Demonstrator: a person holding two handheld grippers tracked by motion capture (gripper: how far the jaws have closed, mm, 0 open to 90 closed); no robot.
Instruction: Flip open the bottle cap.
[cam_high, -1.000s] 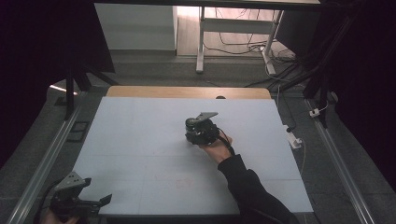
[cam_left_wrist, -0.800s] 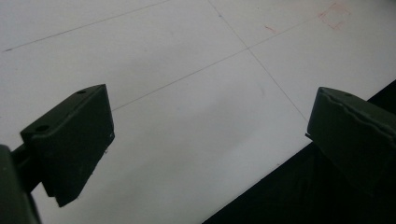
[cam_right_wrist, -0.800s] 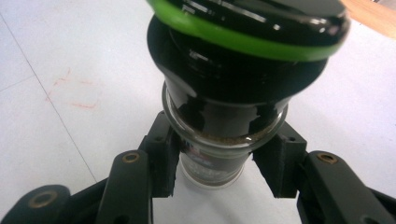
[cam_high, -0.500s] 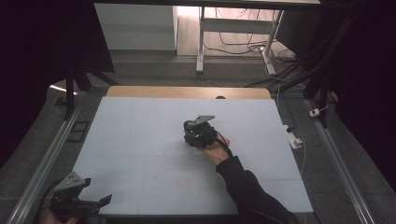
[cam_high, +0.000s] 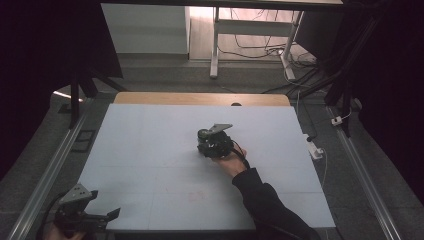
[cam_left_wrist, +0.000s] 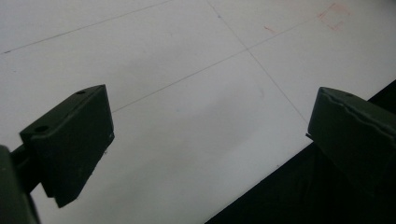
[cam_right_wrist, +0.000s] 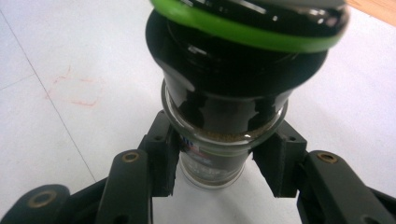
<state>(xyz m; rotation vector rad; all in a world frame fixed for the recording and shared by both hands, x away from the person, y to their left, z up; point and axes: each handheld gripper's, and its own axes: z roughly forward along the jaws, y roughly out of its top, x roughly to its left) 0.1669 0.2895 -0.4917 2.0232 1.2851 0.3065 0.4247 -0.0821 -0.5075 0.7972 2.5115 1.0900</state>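
Status: your right gripper (cam_right_wrist: 212, 161) is clamped on a glass jar (cam_right_wrist: 215, 140) with a black cap and a green ring (cam_right_wrist: 247, 32) near its top; both pads press the glass body just below the cap. In the high view the right gripper (cam_high: 212, 145) sits near the middle of the white table (cam_high: 150, 150), so the jar is there too, at or just above the board. Grip looks done. What is left, by my reading, is the carry or the set-down; the pictures name no target spot, though faint red marks (cam_right_wrist: 77, 88) lie on the board just beside the jar

Your left gripper (cam_left_wrist: 205, 140) has its jaws spread wide with nothing between them; it hangs over the near left corner of the table, well apart from the jar, idle (cam_high: 80, 212)

Hard to read:
- whether the jar's base touches the table: the jaws and the jar's own body cover it
- the label under the pads is blurred, contents only a brownish line at the glass shoulder
- in the high view the jar is lost behind the gripper body and your hand
- cap top cut off at the frame edge
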